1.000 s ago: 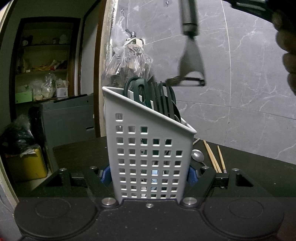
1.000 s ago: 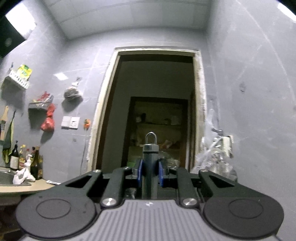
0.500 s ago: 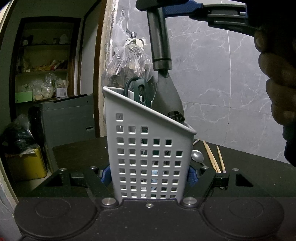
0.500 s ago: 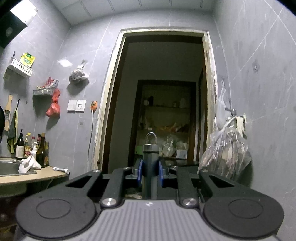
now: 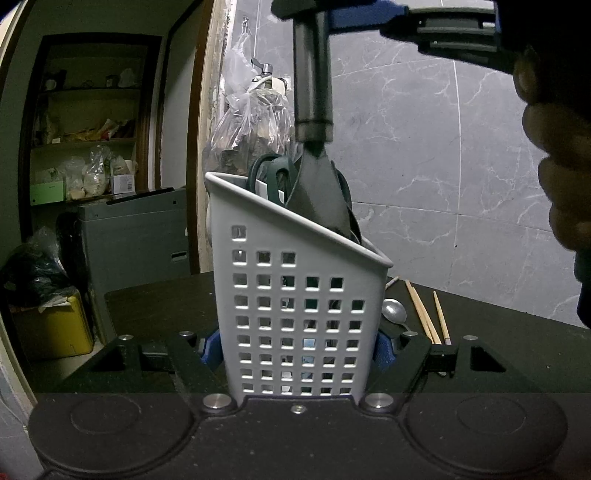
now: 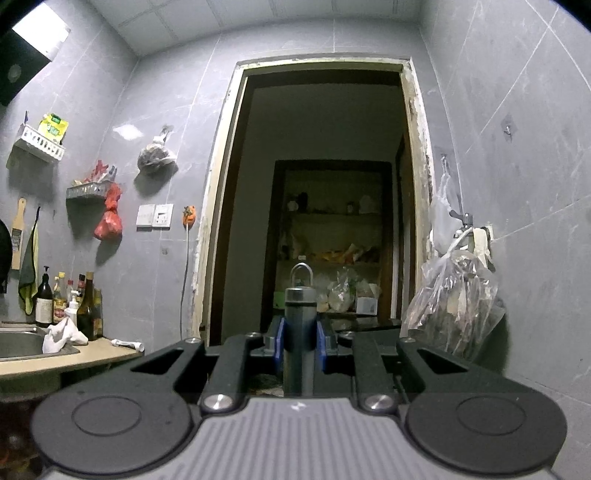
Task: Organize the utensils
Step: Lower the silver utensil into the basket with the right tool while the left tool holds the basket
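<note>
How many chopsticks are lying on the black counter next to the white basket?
3 visible: two chopsticks together just right of the white basket, one chopstick farther right. Others may hide behind the basket.

A white perforated utensil holder (image 5: 299, 314) stands upright on the dark surface (image 5: 155, 306), clamped between the blue pads (image 5: 209, 349) of the left tool (image 5: 297, 350). Green-handled scissors (image 5: 271, 175) stick up from the holder. From above, the right tool (image 5: 325, 18) grips the steel handle of a peeler (image 5: 314, 110), whose head is partly below the holder's slanted rim. A hand (image 5: 554, 155) fills the right edge. Behind the holder on the surface lie a spoon (image 5: 394, 310) and wooden chopsticks (image 5: 424, 314). A clear plastic bag (image 5: 251, 122) hangs on the marbled wall beside a doorway.
</note>
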